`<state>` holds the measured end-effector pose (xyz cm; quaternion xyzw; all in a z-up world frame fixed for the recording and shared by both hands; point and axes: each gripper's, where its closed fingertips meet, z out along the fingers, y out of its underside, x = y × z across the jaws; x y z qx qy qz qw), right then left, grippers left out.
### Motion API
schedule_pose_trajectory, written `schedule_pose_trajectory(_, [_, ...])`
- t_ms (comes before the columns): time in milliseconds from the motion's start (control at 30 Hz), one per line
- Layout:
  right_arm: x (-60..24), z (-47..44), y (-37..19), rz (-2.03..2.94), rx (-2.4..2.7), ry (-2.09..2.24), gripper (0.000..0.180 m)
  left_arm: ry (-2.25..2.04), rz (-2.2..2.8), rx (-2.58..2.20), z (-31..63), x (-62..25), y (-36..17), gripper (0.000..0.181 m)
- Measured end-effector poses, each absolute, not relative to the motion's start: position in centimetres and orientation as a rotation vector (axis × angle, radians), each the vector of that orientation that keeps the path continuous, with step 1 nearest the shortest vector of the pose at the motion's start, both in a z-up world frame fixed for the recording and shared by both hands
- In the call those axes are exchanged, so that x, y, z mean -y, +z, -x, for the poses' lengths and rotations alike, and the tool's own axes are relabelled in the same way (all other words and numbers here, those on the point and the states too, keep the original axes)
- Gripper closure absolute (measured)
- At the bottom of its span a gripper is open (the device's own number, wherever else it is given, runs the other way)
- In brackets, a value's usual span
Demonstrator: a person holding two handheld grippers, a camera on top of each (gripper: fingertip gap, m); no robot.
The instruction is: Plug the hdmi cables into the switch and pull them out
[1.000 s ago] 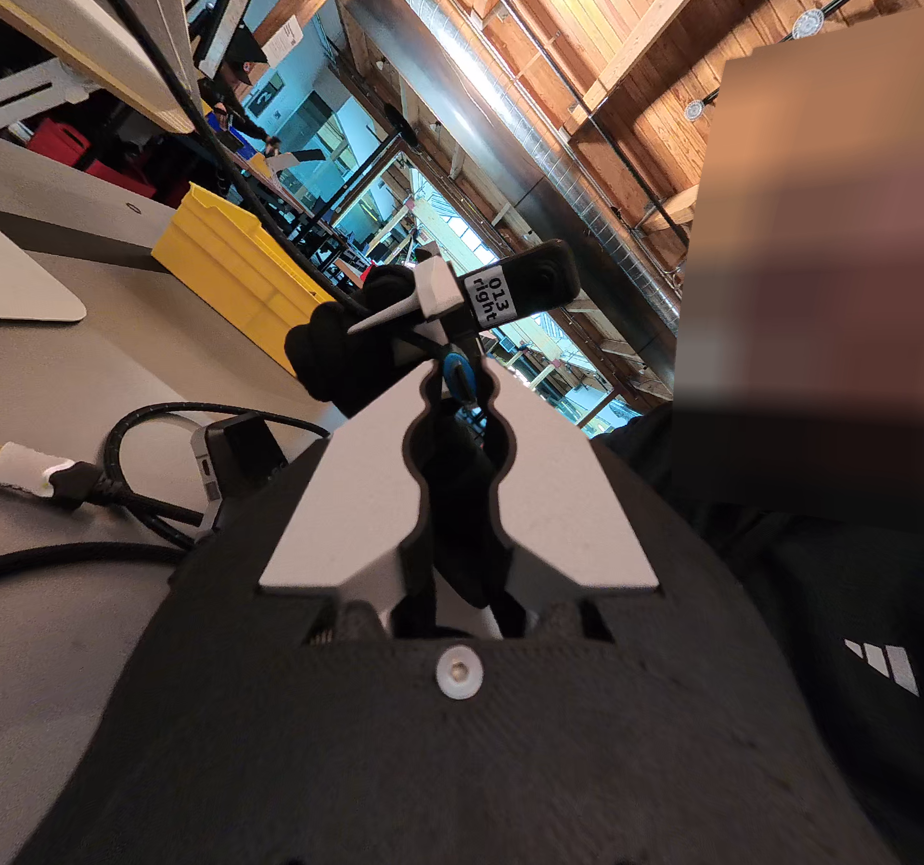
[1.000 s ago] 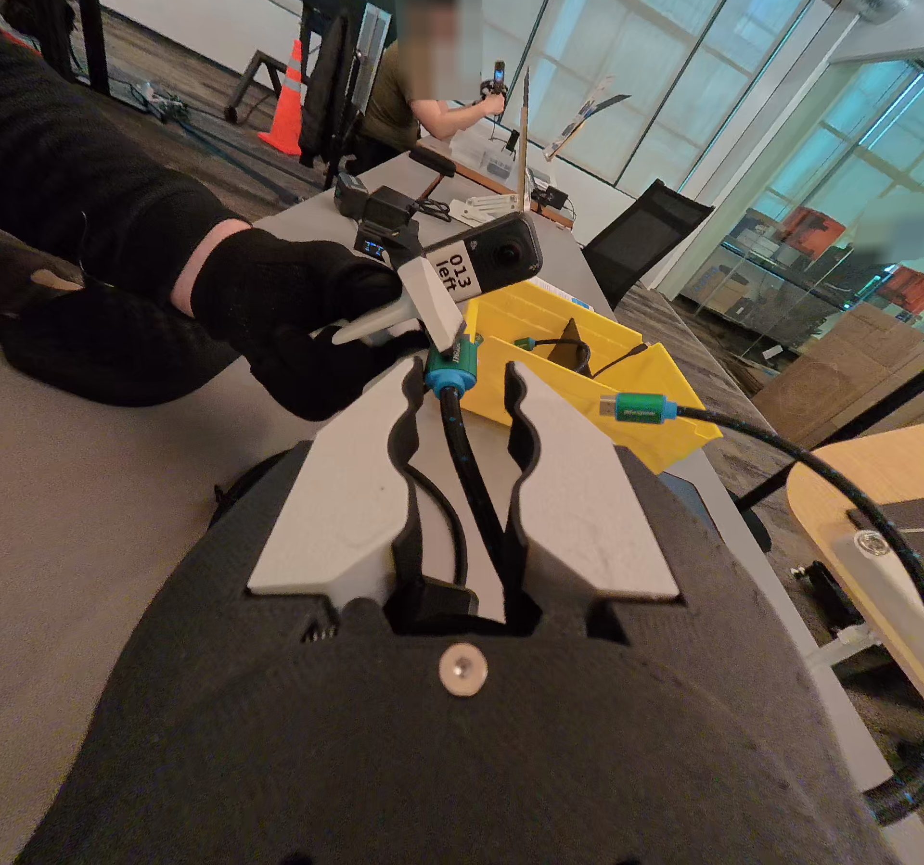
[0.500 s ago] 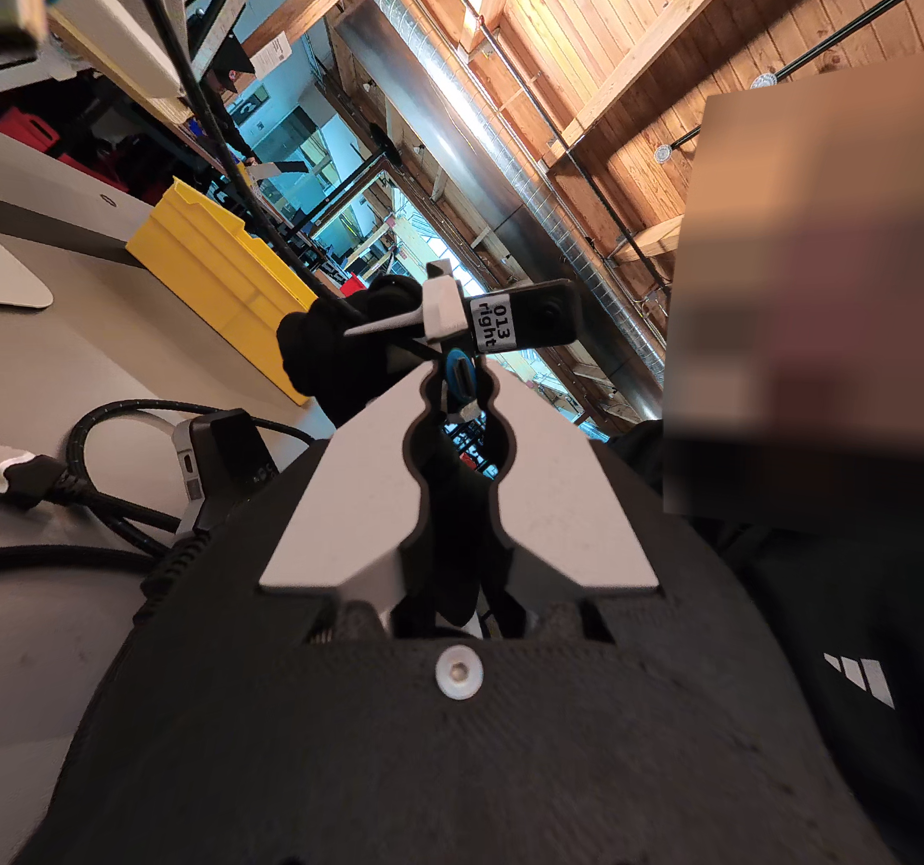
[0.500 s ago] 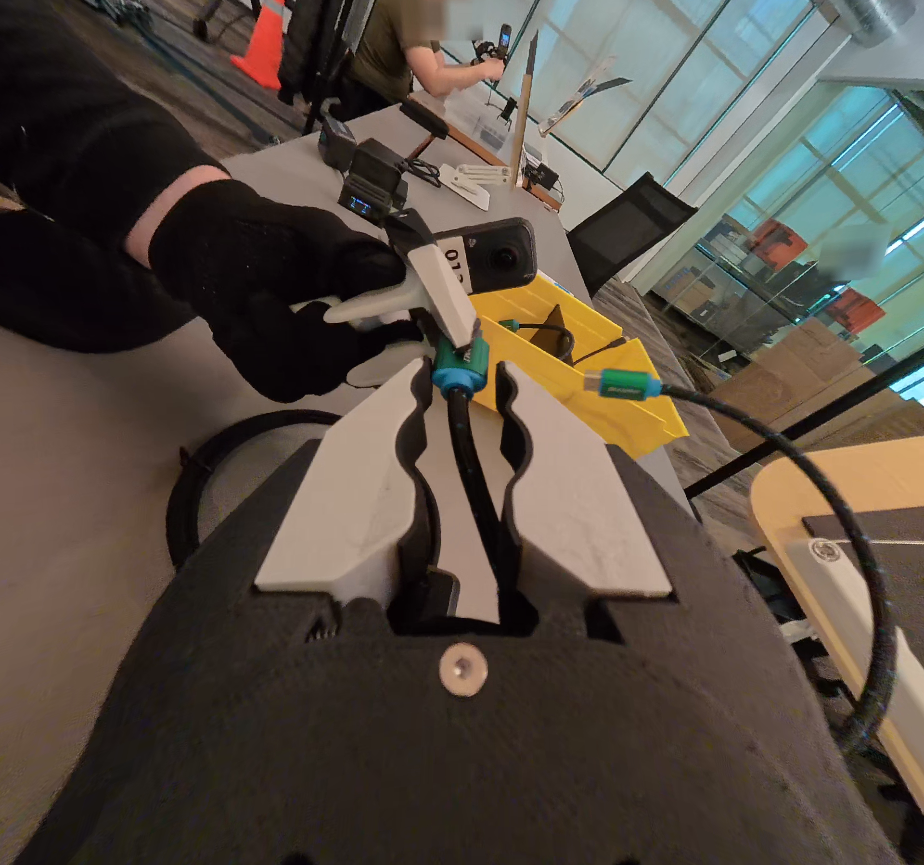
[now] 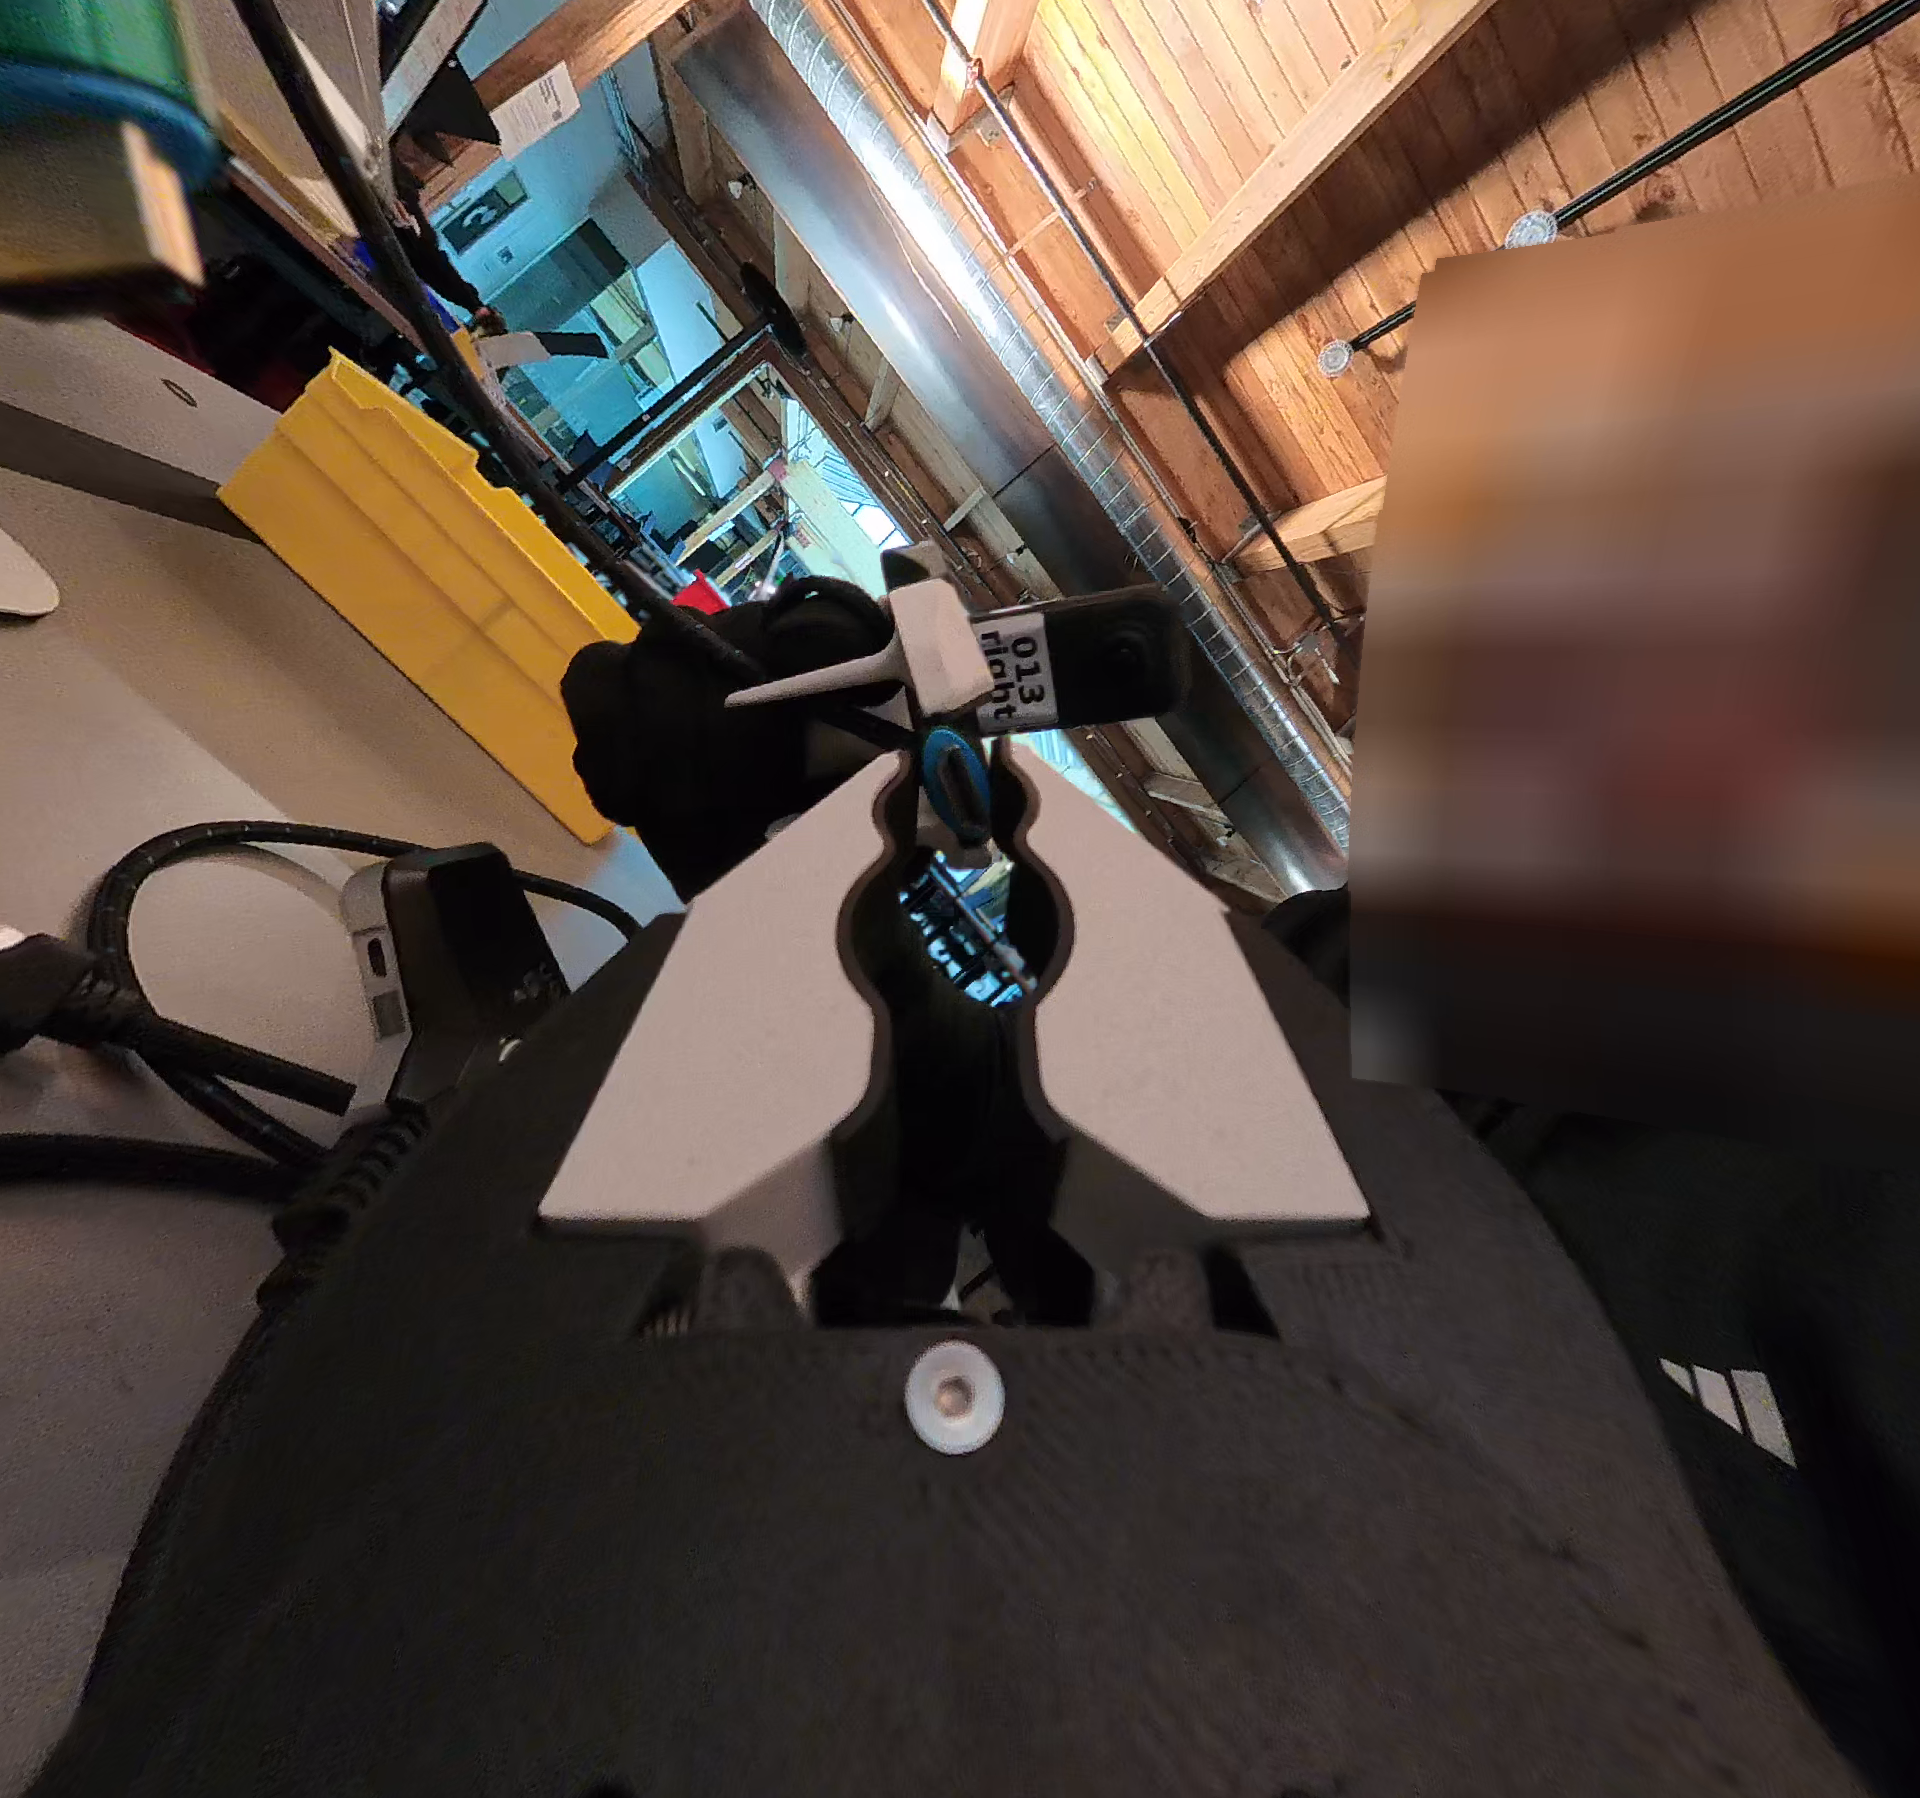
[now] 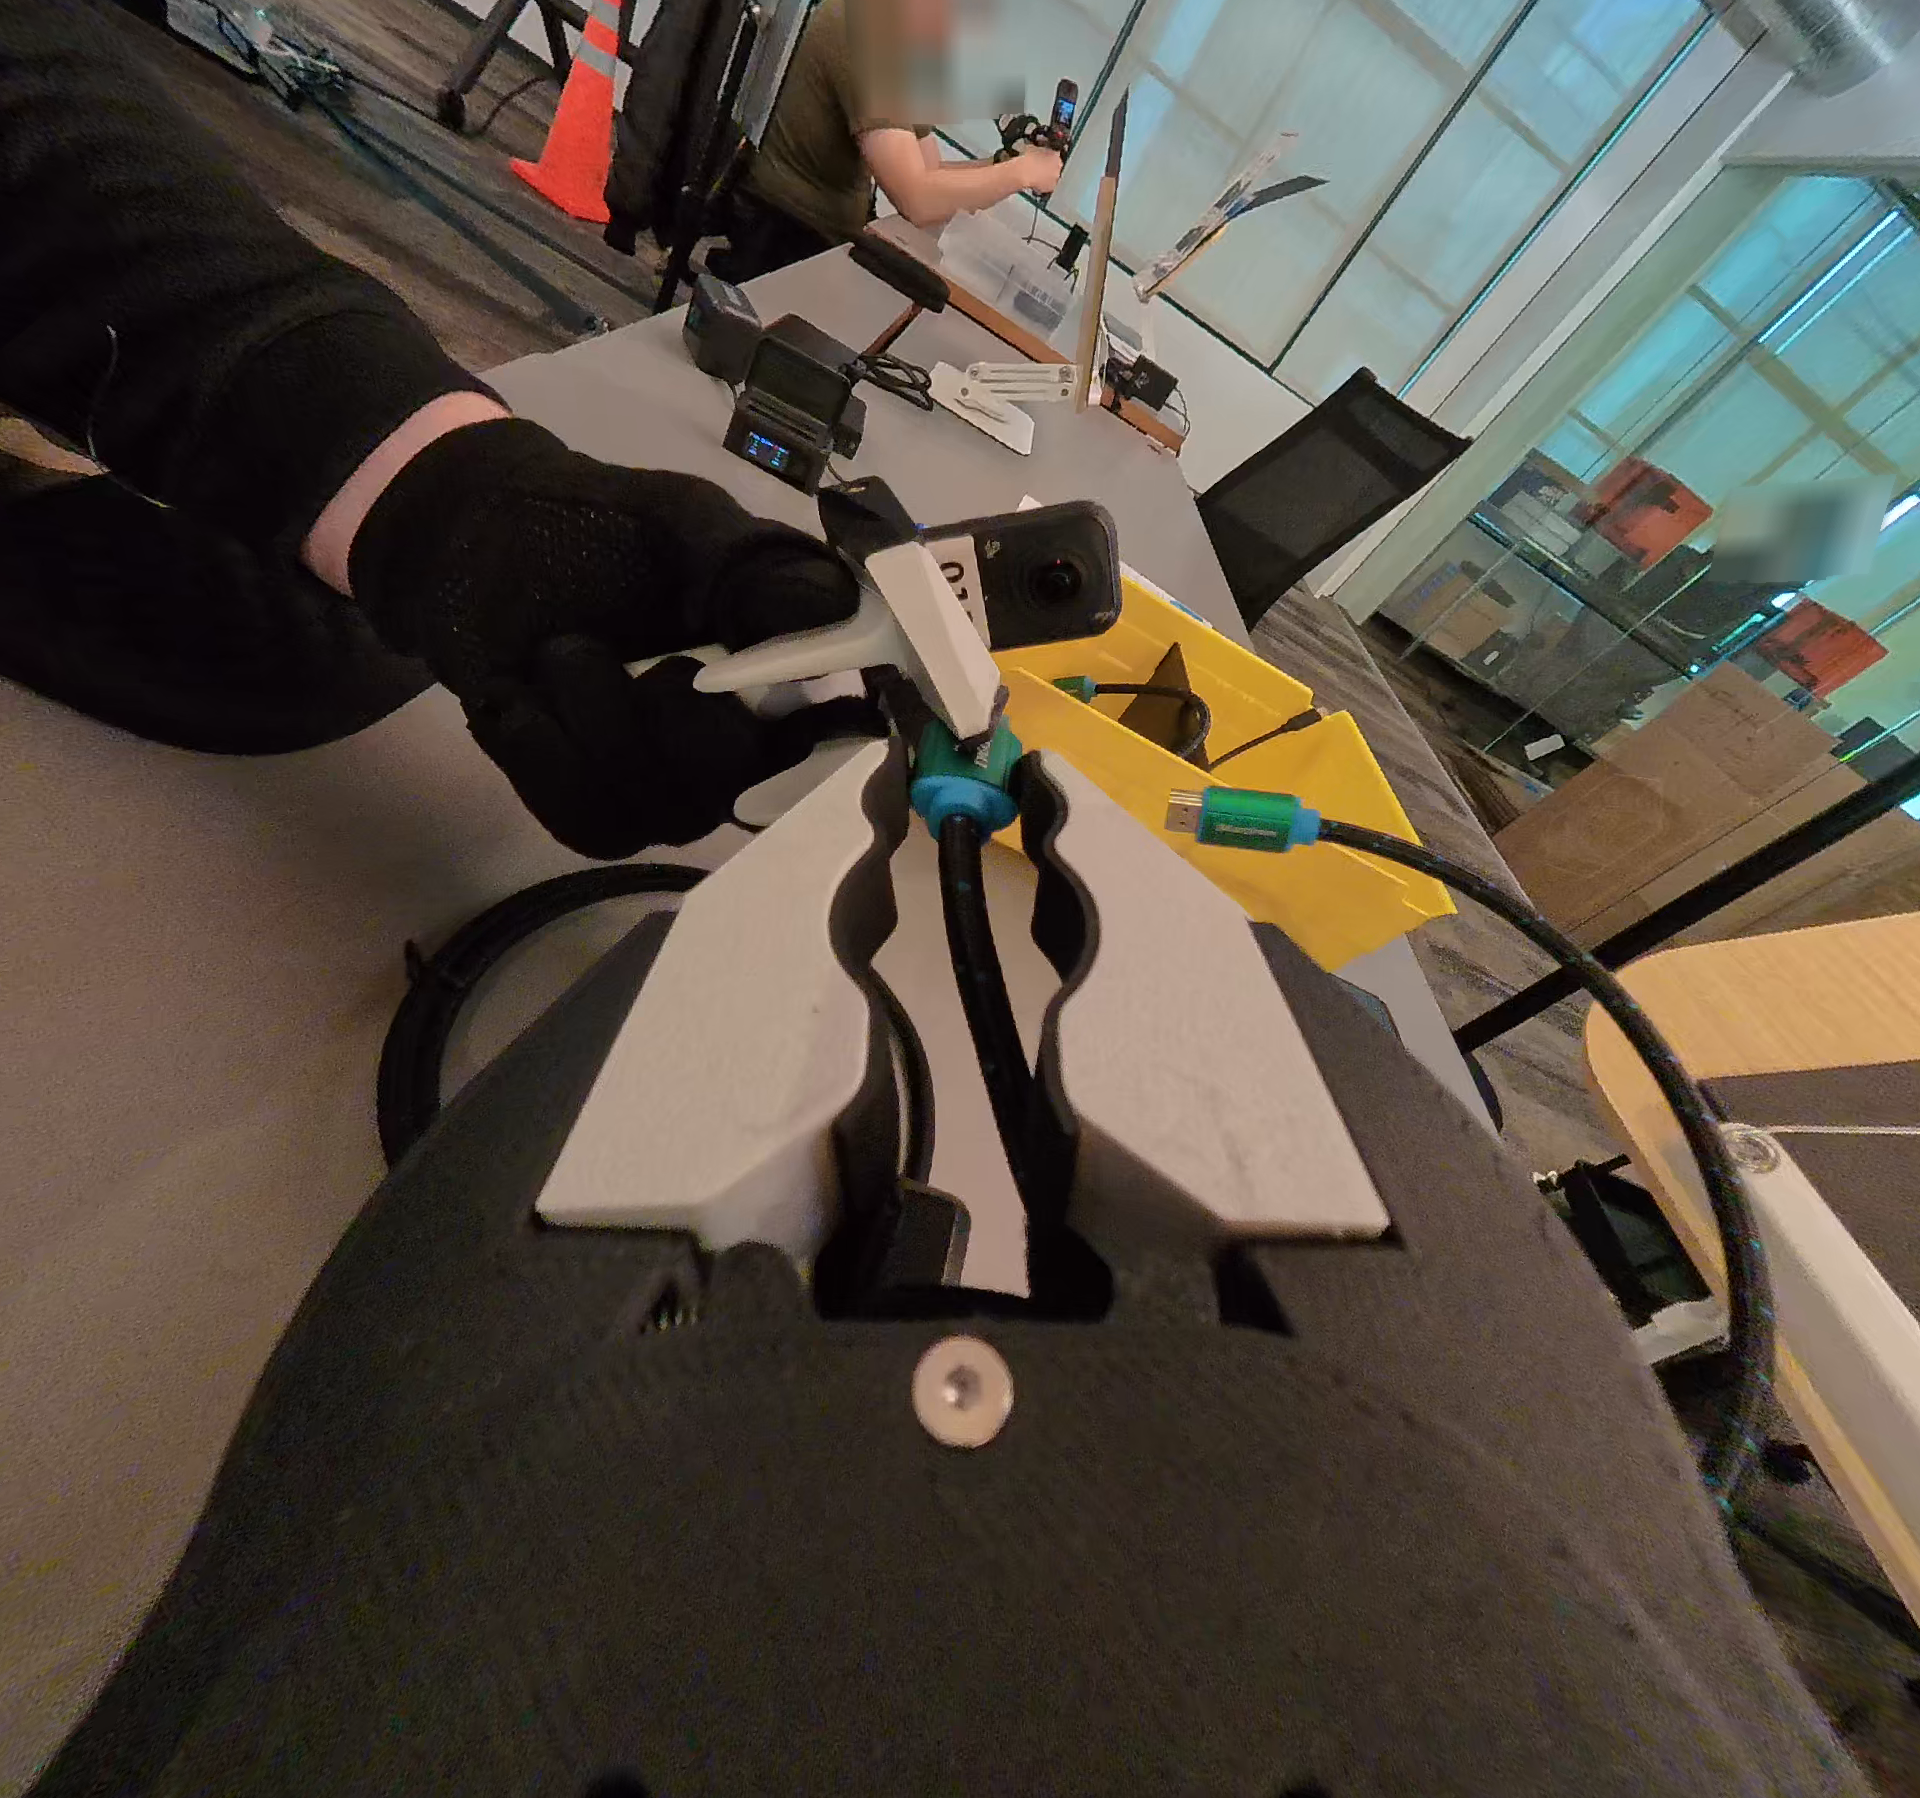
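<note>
A green HDMI plug with a blue collar [image 6: 961,772] is pinched between the tips of my right gripper [image 6: 961,777]; its black cable runs back between the fingers. My left gripper [image 5: 954,792] faces the right one and is shut on the same plug [image 5: 951,782] from the other side. Both are held above the table by gloved hands. The cable's other green plug [image 6: 1242,818] hangs free in the air and shows close up in the left wrist view [image 5: 83,86]. The small dark switch [image 5: 436,948] lies on the table to the lower left, with black cables [image 5: 156,1042] beside it.
A yellow bin [image 6: 1195,761] holding cables stands at the table edge behind the grippers; it also shows in the left wrist view [image 5: 416,605]. A black cable loop [image 6: 468,969] lies on the table. Black devices [image 6: 790,408] sit farther along, and a person sits at a far table. Only a small space, under 4 cm, lies between the two pairs of fingers. My left tips are roughly 10 centimetres from the small dark switch [image 5: 436,948].
Both grippers keep their hold on the plug. The cable's free green plug has swung closer to the left camera, into its top left corner. The right view has tilted slightly.
</note>
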<state>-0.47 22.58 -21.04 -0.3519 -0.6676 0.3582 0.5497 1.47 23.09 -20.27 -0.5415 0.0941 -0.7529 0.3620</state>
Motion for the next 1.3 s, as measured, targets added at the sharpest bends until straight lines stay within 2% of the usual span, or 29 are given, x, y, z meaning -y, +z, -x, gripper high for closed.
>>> schedule_pose_trajectory(1000, [-22.52, 0.26, -21.02, 0.868, 1.582, 0.943, 0.160, -1.896, 1.354, -0.299, -1.71, -22.96, -20.10, 0.167])
schedule_pose_trajectory(1300, [-23.35, -0.28, -21.45, 0.906, 1.592, 0.936, 0.160, -1.789, 1.467, -0.328, -1.70, -23.93, -20.94, 0.160])
